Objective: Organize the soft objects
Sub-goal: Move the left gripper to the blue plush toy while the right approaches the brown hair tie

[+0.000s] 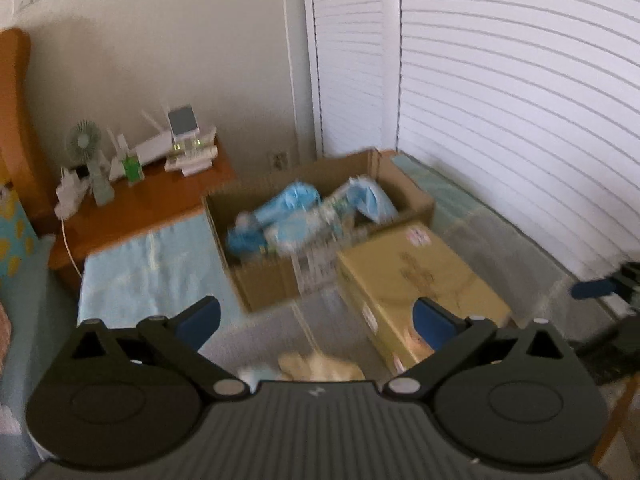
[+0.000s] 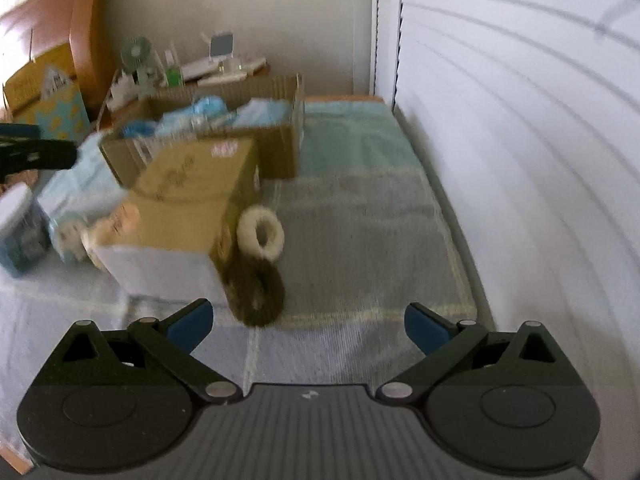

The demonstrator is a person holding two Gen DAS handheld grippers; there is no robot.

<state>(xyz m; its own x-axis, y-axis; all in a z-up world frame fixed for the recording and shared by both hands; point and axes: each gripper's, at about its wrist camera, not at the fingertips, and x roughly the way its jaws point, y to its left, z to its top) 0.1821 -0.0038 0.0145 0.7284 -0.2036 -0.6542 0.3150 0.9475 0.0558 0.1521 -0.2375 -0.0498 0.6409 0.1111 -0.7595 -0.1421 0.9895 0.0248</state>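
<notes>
A brown furry slipper with a white fleece cuff lies on the bed beside a closed yellow-brown carton. My right gripper is open and empty, just in front of the slipper. An open cardboard box holds blue soft items; it also shows in the right wrist view. My left gripper is open and empty above the bed, short of that box. A cream soft thing lies just under it. The closed carton is to its right.
A wooden nightstand with a small fan and white devices stands at the back left. White slatted doors run along the right. The bed has a grey-blue cover. The other gripper shows at the right edge.
</notes>
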